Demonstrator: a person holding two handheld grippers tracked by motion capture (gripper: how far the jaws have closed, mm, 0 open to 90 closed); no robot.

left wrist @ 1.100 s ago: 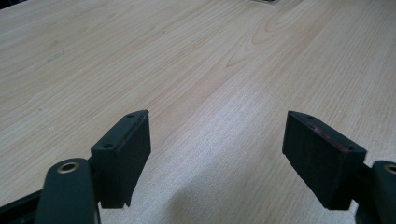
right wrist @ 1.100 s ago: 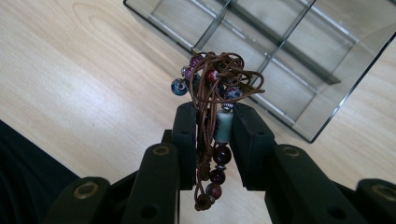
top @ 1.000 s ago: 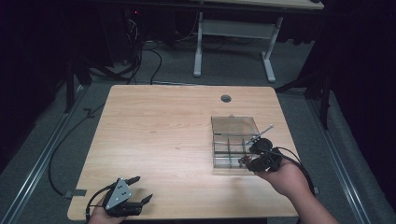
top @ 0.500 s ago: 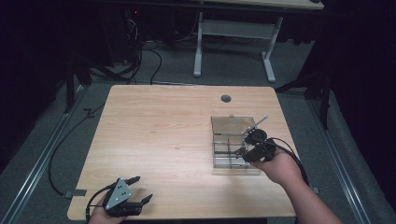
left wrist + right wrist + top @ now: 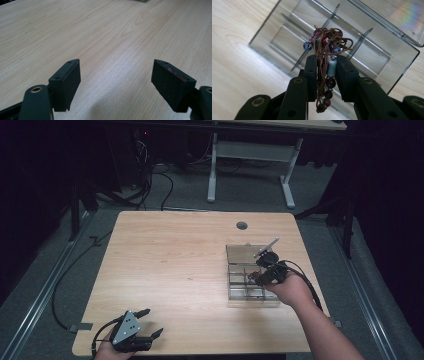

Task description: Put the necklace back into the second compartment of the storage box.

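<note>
I start with the bench [image 5: 175, 270]: a pale wood-grain top with rounded corners that takes up the middle of the high view, matte, with a small round grommet [image 5: 242, 225] near its far edge. Right of centre on it sits the clear plastic box [image 5: 245, 292], hard and glossy, split by thin see-through dividers into small square compartments, its hinged lid [image 5: 243, 254] thrown open toward the top of the frame. As far as I can see, the compartments have nothing in them.

My right gripper [image 5: 261, 275] hangs over the right side of the box. In the right gripper view its jaws are closed most of the way and pinch the beaded bracelet [image 5: 325, 52] between the black pads: a tangle of thin brown cord strung with round glossy beads in dark red, purple and blue, plus one pale blue-green cylinder bead. The bunch sits above the open compartments, clear of the box floor.

I judge the pick-up done and the carry nearly so; what is left is lowering the bracelet into one compartment, letting go, and probably shutting the lid.

My left gripper [image 5: 142, 326] rests at the lower left edge of the bench, its jaws spread wide over bare wood with nothing between them.
</note>
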